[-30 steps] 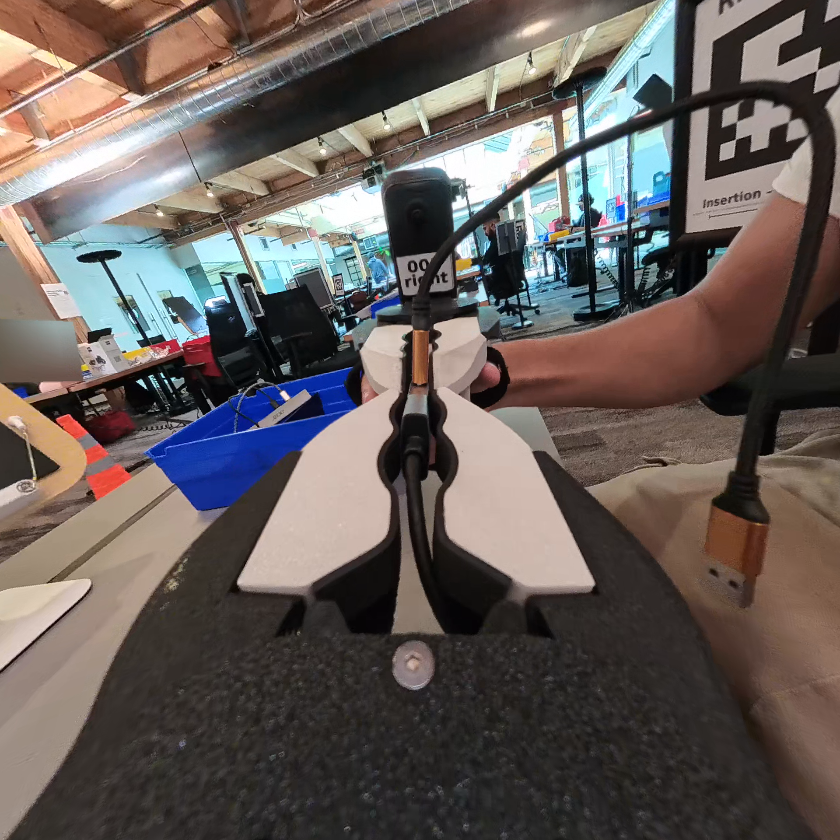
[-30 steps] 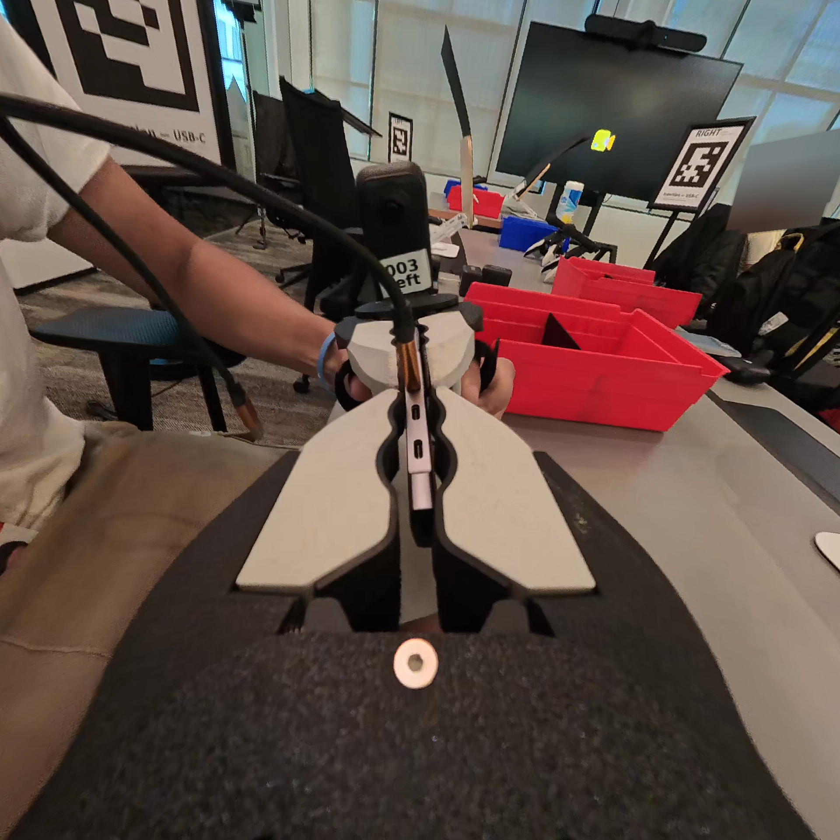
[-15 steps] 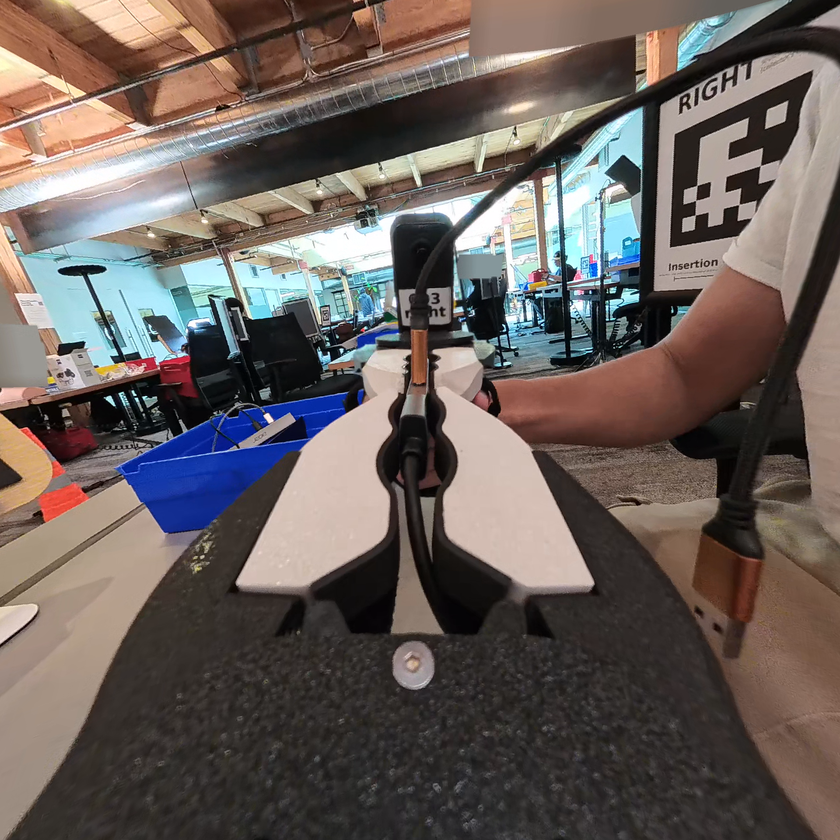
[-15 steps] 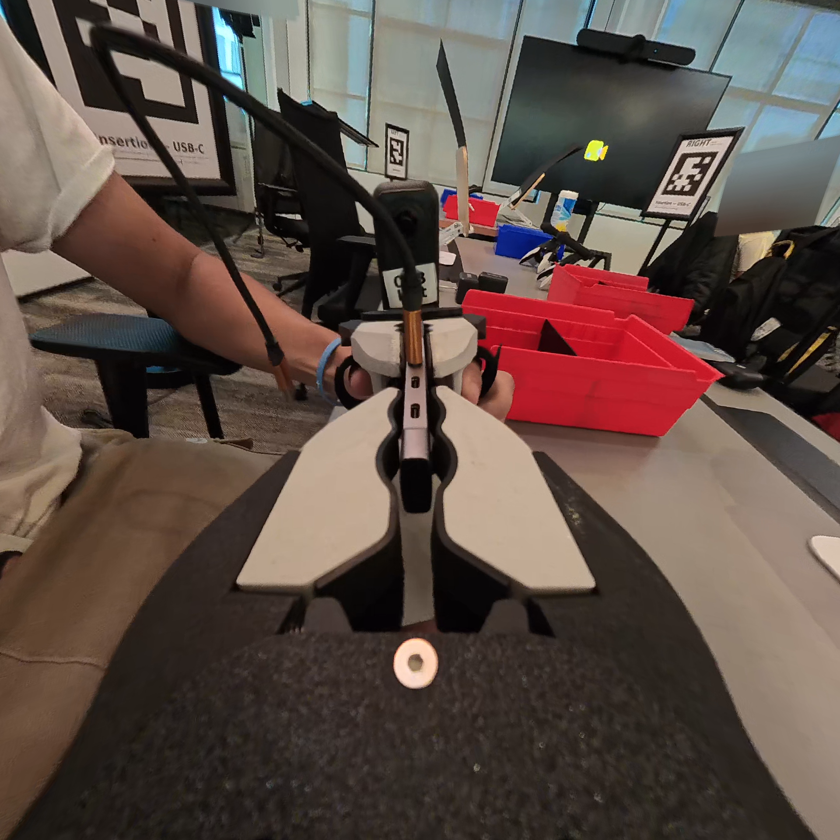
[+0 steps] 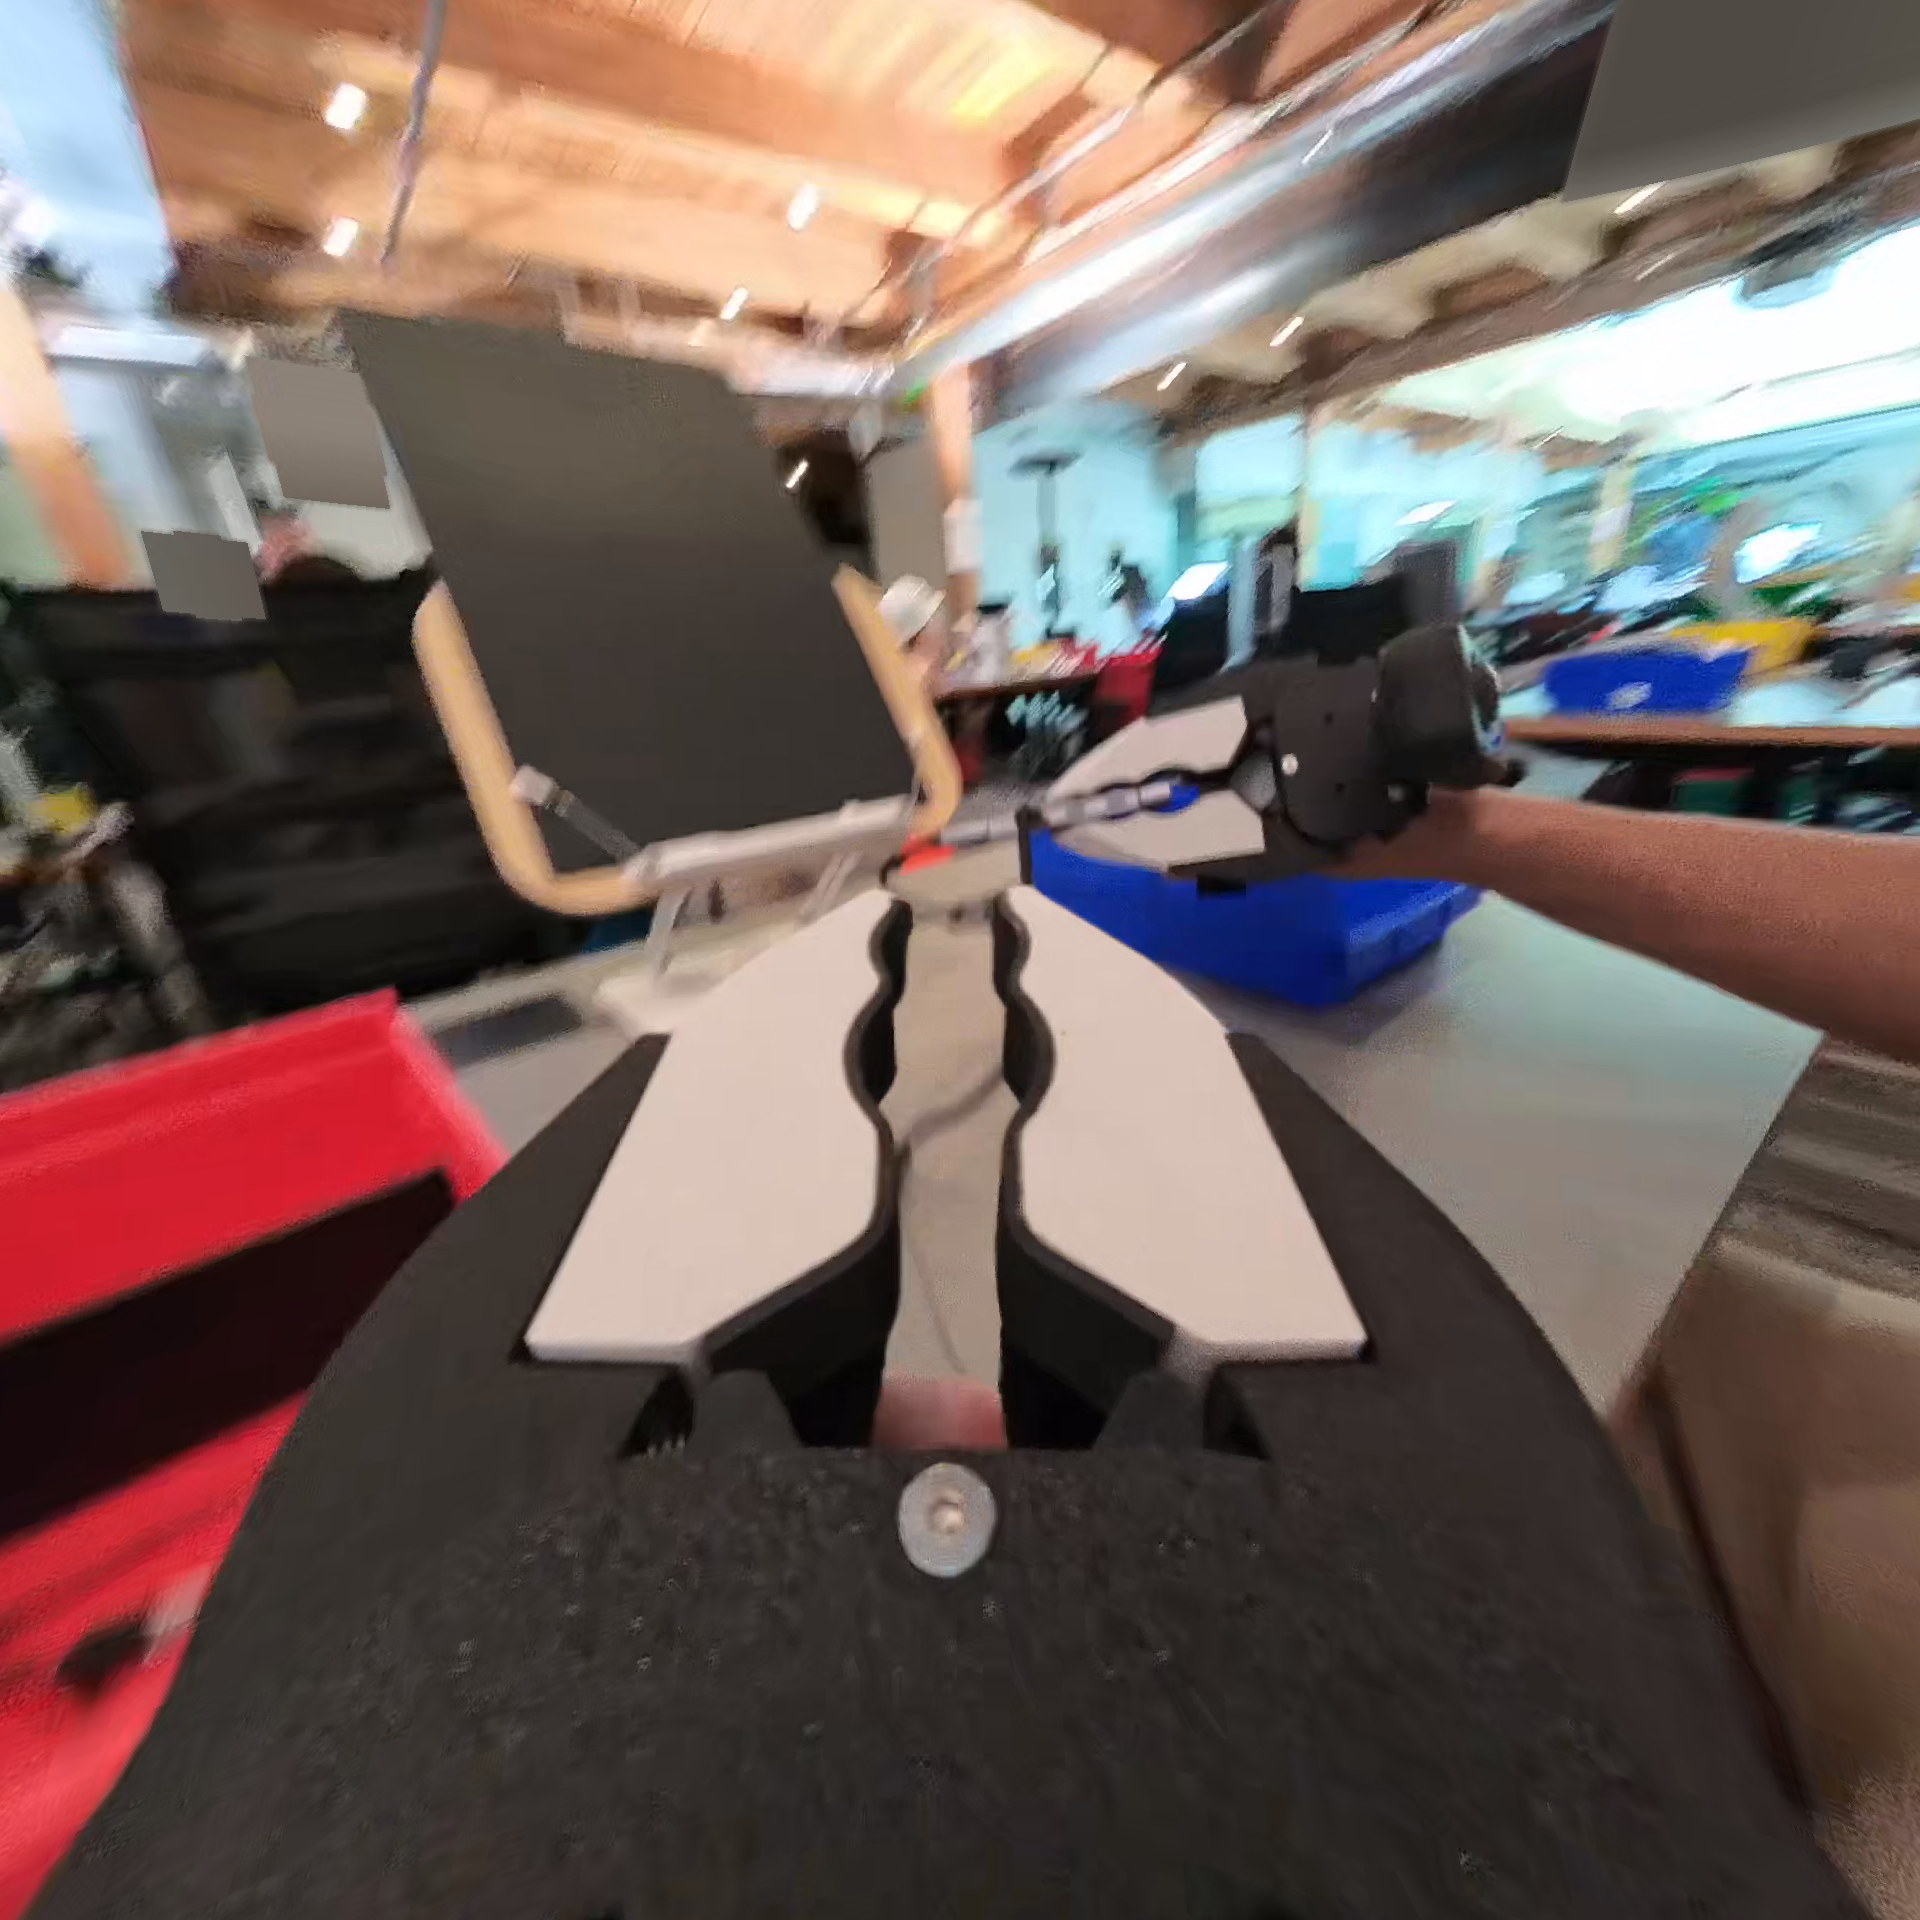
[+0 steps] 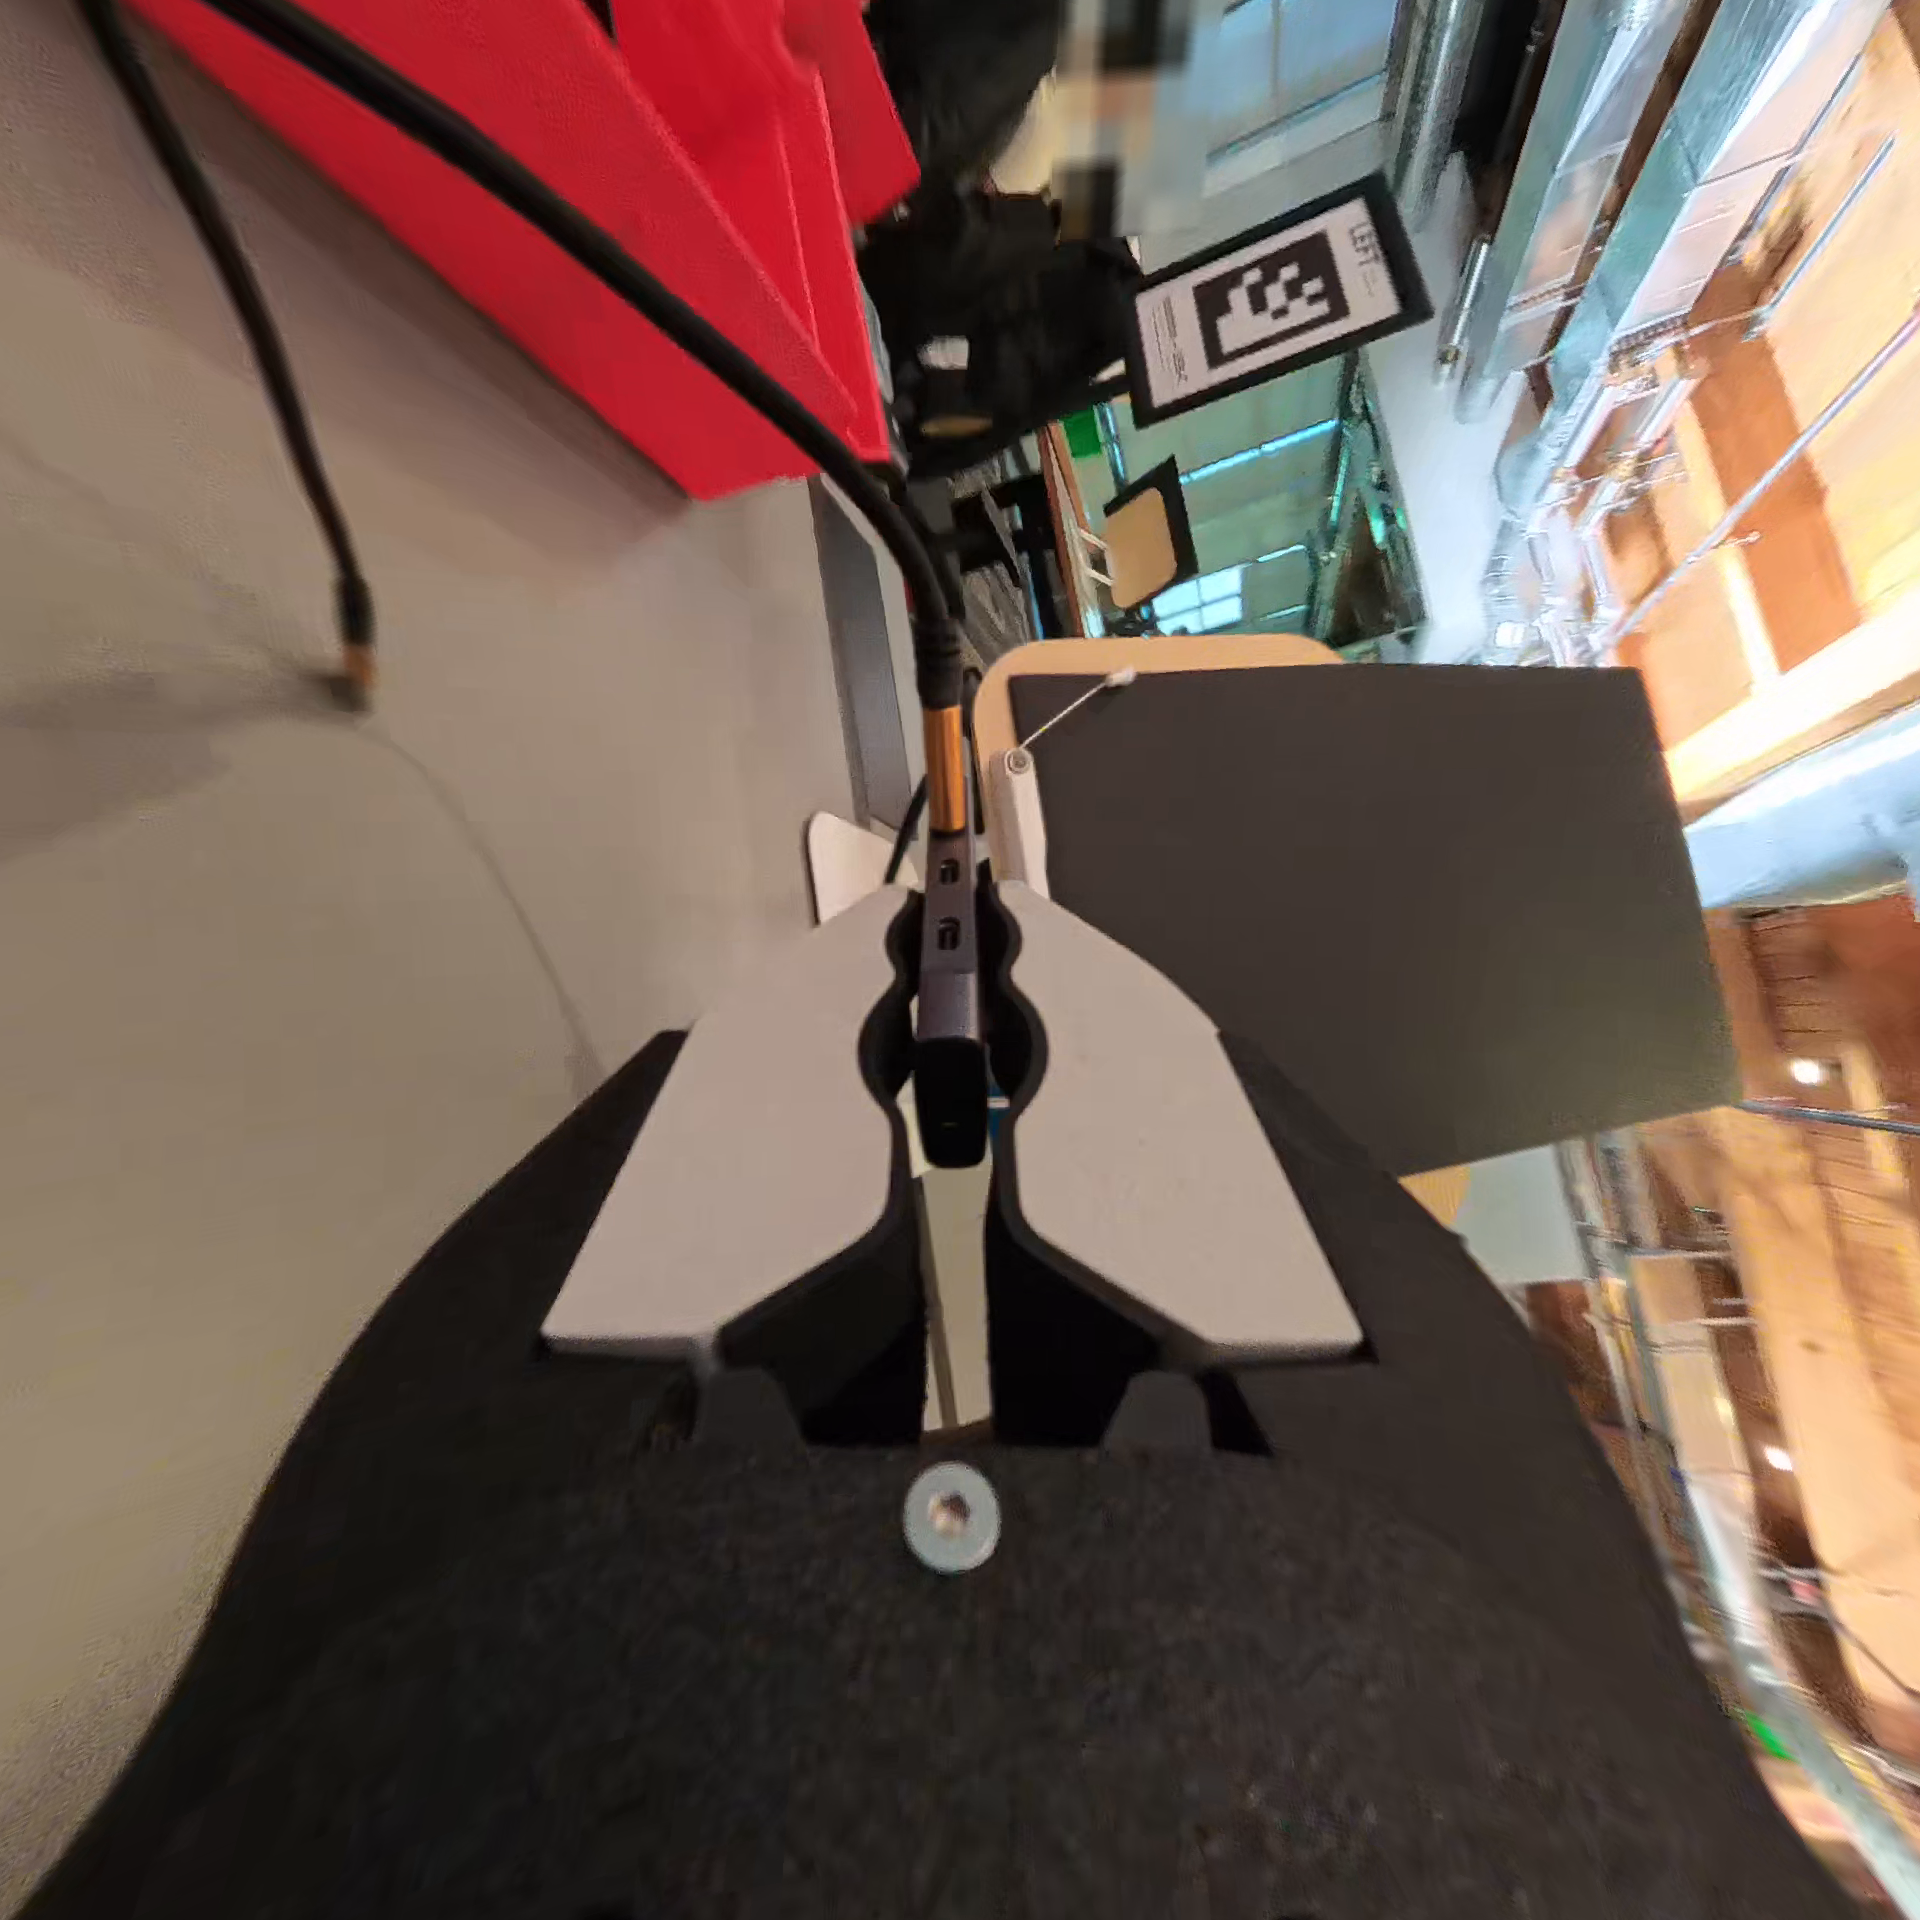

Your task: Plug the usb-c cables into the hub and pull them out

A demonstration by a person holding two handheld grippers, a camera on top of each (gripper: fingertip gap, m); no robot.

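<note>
While the right gripper pinches the hub with the cable plugged along its long axis, the left gripper is spread, empty, well apart.

Slim grey hub carries 1 black gold-collared cable plugged into its end.

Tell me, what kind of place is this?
Probably a shared workshop or lab: a grey worktable carries a blue parts bin and a red bin, a square-patterned marker sign stands behind, and more desks sit under exposed wooden ceiling beams.
</note>
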